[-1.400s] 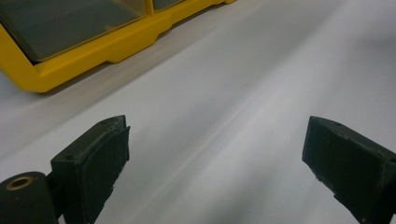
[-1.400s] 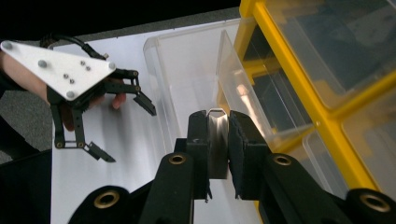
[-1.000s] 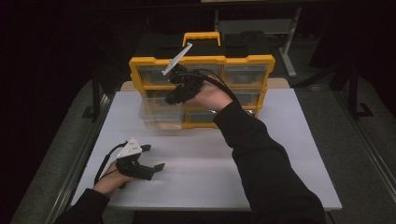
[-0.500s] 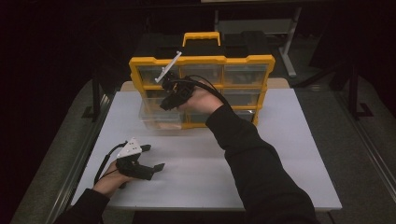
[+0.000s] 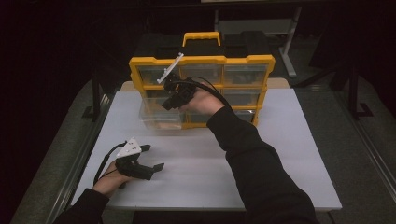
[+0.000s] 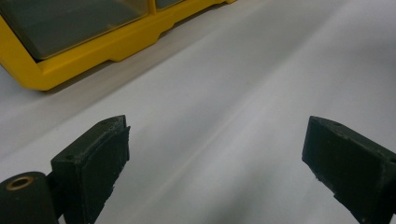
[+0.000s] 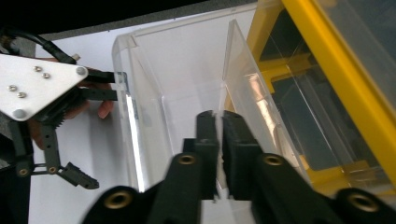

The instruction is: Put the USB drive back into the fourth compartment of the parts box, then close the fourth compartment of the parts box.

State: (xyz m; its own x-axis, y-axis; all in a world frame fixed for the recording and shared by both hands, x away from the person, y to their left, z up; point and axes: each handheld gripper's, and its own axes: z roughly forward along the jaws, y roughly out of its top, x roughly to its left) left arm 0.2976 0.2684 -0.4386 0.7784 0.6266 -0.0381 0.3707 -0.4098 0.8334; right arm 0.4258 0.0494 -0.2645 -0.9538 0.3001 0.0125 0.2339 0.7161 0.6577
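Note:
A yellow organiser (image 5: 201,60) with clear drawers stands at the back of the white table (image 5: 280,154). One clear drawer (image 5: 159,116) is pulled out at its lower left. My right gripper (image 5: 170,100) points down into that drawer (image 7: 173,79). Its jaws (image 7: 218,123) have just been closing and now pinch a thin clear wall (image 7: 233,60) of the drawer. My left gripper (image 5: 154,157) rests on the table near the front left, held by a hand. Its jaws (image 6: 215,154) are wide apart with nothing between them.
The organiser's yellow base (image 6: 93,51) lies just ahead of the left gripper. A black and yellow carry handle (image 5: 201,36) tops the organiser. The table's left edge meets a metal rail (image 5: 79,158). Dark floor surrounds the table.
The right hand has shifted slightly left and down over the pulled-out drawer, and its jaws have come together on the drawer's clear wall. The left hand has stayed put.

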